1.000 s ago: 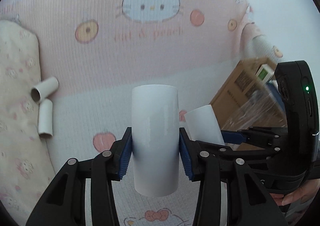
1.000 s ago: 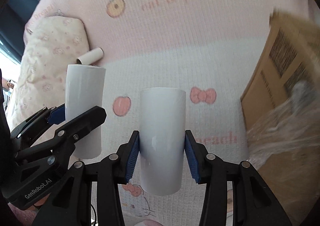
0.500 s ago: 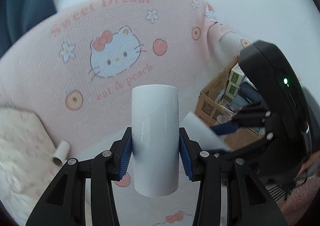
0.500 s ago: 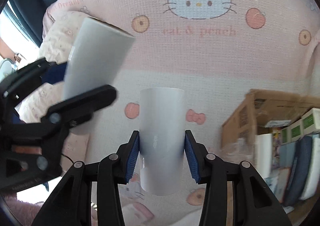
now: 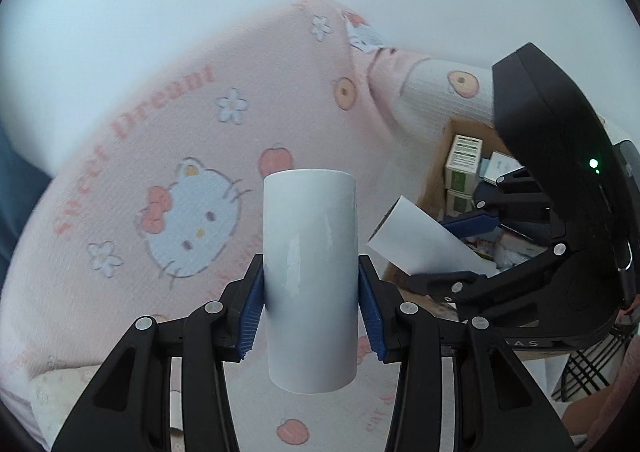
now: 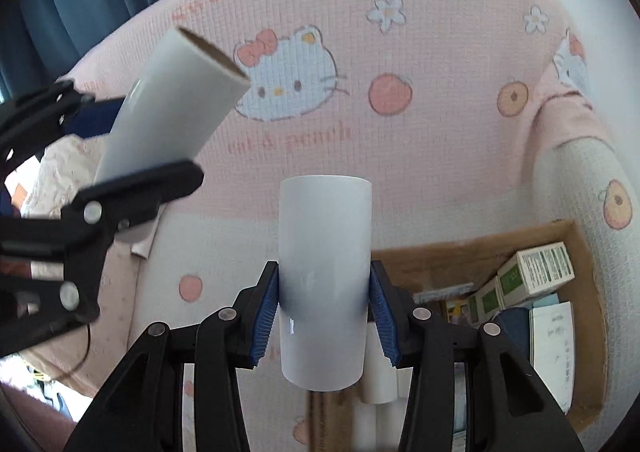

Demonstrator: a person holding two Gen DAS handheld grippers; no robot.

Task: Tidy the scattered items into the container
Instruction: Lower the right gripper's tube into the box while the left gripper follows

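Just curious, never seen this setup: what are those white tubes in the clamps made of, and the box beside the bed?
White tubes: likely cardboard cores with a glossy white skin; they show highlights, and one open end is brown inside. Box: plain brown corrugated cardboard, matte, by its look.

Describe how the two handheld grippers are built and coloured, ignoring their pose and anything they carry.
Both are matte black plastic with silver rivets at the linkage joints. The left gripper and right gripper each have two fingers faced with ribbed blue pads. The right gripper's rounded black housing carries a small green light.
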